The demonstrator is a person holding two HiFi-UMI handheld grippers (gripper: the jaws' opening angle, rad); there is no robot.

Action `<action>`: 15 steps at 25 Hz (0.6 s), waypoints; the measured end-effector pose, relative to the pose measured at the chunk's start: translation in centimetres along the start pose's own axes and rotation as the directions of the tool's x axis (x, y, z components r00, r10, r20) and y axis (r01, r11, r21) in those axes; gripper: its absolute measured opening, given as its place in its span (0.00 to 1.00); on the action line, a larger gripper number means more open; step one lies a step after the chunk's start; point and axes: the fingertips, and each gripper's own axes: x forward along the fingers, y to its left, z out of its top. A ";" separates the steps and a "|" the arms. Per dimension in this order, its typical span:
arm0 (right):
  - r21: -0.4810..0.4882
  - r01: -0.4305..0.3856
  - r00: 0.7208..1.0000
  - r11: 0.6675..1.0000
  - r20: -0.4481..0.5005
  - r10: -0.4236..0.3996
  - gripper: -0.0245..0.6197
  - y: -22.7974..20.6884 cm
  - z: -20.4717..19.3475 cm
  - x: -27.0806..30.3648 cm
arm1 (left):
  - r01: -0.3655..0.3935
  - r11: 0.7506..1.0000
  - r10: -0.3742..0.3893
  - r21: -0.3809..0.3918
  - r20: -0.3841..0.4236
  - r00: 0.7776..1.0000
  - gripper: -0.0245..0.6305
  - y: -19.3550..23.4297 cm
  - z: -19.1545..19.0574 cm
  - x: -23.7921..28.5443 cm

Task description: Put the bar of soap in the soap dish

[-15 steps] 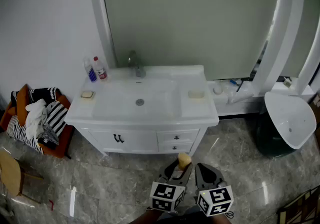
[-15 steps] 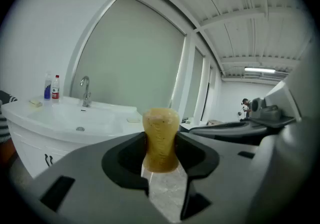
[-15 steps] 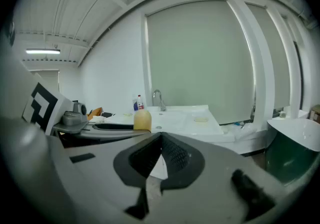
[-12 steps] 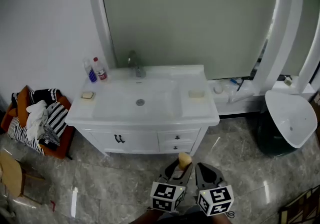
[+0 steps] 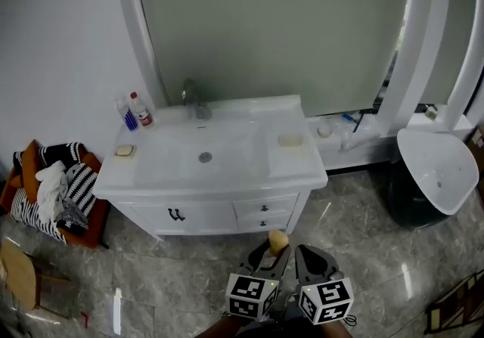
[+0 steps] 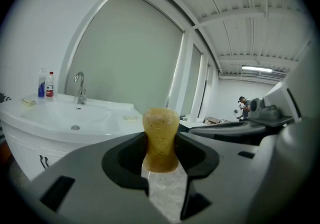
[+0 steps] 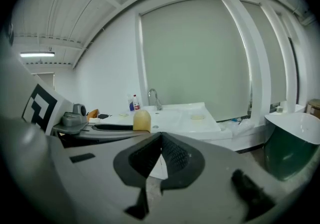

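Soap (image 6: 161, 128) pinched in your left gripper (image 6: 161, 154); right gripper (image 7: 160, 150) pressed together, empty. Pickup done; dish (image 5: 290, 140) on vanity (image 5: 302, 168) well ahead, placement left.

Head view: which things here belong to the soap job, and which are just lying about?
Job: bar of soap, gripped by the left gripper; left-ledge dish and right-ledge dish on the vanity (cannot tell which is meant).
Lying about: two bottles, clothes pile, lidded bin.
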 end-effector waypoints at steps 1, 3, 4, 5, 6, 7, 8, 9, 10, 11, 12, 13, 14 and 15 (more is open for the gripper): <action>0.004 0.003 1.000 1.000 -0.001 -0.003 0.06 -0.2 0.0 0.1 | 0.002 1.000 -0.002 -0.001 -0.003 1.000 0.32 0.1 0.0 0.3; 0.014 0.008 1.000 1.000 -0.004 -0.008 0.06 -0.8 -0.1 0.4 | 0.006 1.000 -0.006 -0.001 -0.008 1.000 0.32 0.2 0.1 0.8; 0.019 0.010 1.000 1.000 -0.004 -0.010 0.06 -1.1 -0.1 0.6 | 0.009 1.000 -0.009 0.001 -0.010 1.000 0.32 0.2 0.1 1.1; 0.024 0.011 1.000 1.000 -0.003 -0.011 0.06 -1.4 -0.1 0.8 | 0.010 1.000 -0.010 0.004 -0.012 1.000 0.32 0.2 0.1 1.5; 0.028 0.010 1.000 1.000 -0.002 -0.010 0.06 -1.8 -0.1 1.0 | 0.011 1.000 -0.011 0.007 -0.013 1.000 0.32 0.2 0.2 1.8; 0.031 0.008 1.000 0.999 0.000 -0.008 0.06 -2.1 -0.1 1.3 | 0.012 1.000 -0.012 0.010 -0.014 1.000 0.32 0.2 0.3 2.2; 0.033 0.005 1.000 0.999 0.001 -0.005 0.06 -2.4 0.1 1.7 | 0.013 1.000 -0.012 0.013 -0.015 1.000 0.32 0.3 0.4 2.7; 0.034 0.001 1.000 0.999 0.002 -0.001 0.06 -2.6 0.2 2.0 | 0.013 1.000 -0.013 0.015 -0.016 1.000 0.32 0.4 0.5 3.1; 0.034 -0.003 1.000 0.999 0.003 0.003 0.06 -2.9 0.4 2.4 | 0.012 1.000 -0.012 0.017 -0.017 1.000 0.32 0.5 0.7 3.5; 0.033 -0.007 1.000 0.999 0.004 0.007 0.06 -3.1 0.6 2.7 | 0.011 1.000 -0.010 0.018 -0.018 1.000 0.32 0.6 0.9 3.9; 0.034 -0.011 1.000 0.999 0.005 0.011 0.06 -3.4 0.9 3.1 | 0.009 1.000 -0.009 0.020 -0.019 1.000 0.32 0.7 1.2 4.4; 0.035 -0.014 1.000 0.999 0.006 0.014 0.06 -3.8 1.1 3.4 | 0.007 1.000 -0.007 0.021 -0.020 1.000 0.32 0.8 1.4 4.9; 0.037 -0.017 1.000 0.999 0.006 0.017 0.06 -4.1 1.2 3.8 | 0.006 1.000 -0.005 0.021 -0.022 1.000 0.32 0.9 1.6 5.4; 0.039 -0.020 1.000 0.999 0.006 0.020 0.06 -4.5 1.4 4.1 | 0.005 1.000 -0.004 0.021 -0.024 1.000 0.32 1.1 1.8 5.9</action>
